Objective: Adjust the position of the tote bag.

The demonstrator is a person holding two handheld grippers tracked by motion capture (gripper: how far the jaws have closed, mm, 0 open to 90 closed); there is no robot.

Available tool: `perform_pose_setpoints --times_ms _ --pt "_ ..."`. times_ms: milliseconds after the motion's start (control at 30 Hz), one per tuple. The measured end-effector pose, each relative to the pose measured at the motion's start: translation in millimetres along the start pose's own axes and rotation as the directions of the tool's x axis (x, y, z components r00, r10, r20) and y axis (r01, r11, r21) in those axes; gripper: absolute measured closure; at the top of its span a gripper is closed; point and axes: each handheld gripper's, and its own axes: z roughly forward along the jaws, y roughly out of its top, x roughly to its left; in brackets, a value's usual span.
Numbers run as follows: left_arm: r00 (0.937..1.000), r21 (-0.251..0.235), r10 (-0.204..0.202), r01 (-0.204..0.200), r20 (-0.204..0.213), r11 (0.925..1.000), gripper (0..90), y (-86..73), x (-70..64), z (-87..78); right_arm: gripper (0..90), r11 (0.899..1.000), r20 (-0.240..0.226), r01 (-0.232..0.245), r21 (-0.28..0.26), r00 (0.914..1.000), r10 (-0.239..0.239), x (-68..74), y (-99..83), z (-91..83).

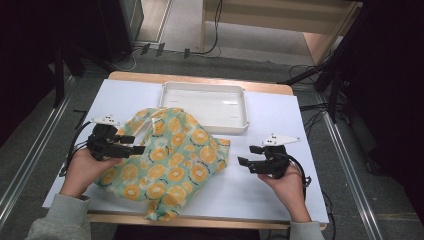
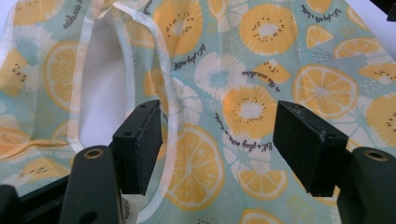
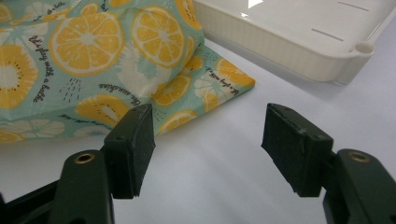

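Observation:
A crumpled mint-green cloth printed with orange slices (image 1: 170, 160) lies across the middle of the white table top, one corner hanging over the front edge. My left gripper (image 1: 135, 144) hovers over the cloth's left side, open, its jaws apart above the pale trim (image 2: 168, 93) of the cloth (image 2: 261, 84). My right gripper (image 1: 249, 156) is open to the right of the cloth, above bare table, with nothing between its jaws. In the right gripper view the cloth's corner (image 3: 224, 79) lies just ahead and left of that gripper (image 3: 208, 149).
A shallow white tray (image 1: 205, 89) stands at the back centre, its front rim touching the cloth; its corner (image 3: 359, 51) lies ahead of the right gripper. Bare white table top (image 1: 260, 192) stretches to the right and front. Cables and dark stands surround the table.

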Motion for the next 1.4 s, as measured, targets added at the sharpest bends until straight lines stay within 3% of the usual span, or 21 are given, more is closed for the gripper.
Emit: perform_pose_setpoints --times_ms 767,933,1100,1400 --pt "1.0 0.007 -0.005 0.005 -0.005 1.0 28.3 -3.4 -2.0 -7.3 35.8 1.0 -0.017 0.004 0.004 0.9998 -0.004 0.9 3.8 3.7" --pt "0.9994 0.01 -0.002 0.002 -0.034 0.9999 27.8 -4.7 -1.1 -14.8 35.8 1.0 -0.021 0.008 0.007 0.9998 -0.008 1.8 4.3 5.5" --pt "0.9986 -0.024 -0.031 0.03 -0.044 0.9993 25.5 -9.6 5.7 -28.2 35.8 1.0 -0.034 0.01 0.007 0.9994 -0.01 3.1 6.4 8.8" --pt "0.9952 -0.028 -0.066 0.064 -0.073 0.9976 20.5 -14.3 14.5 -37.9 36.0 1.0 -0.045 0.018 0.007 0.9988 -0.017 3.4 8.4 13.6"
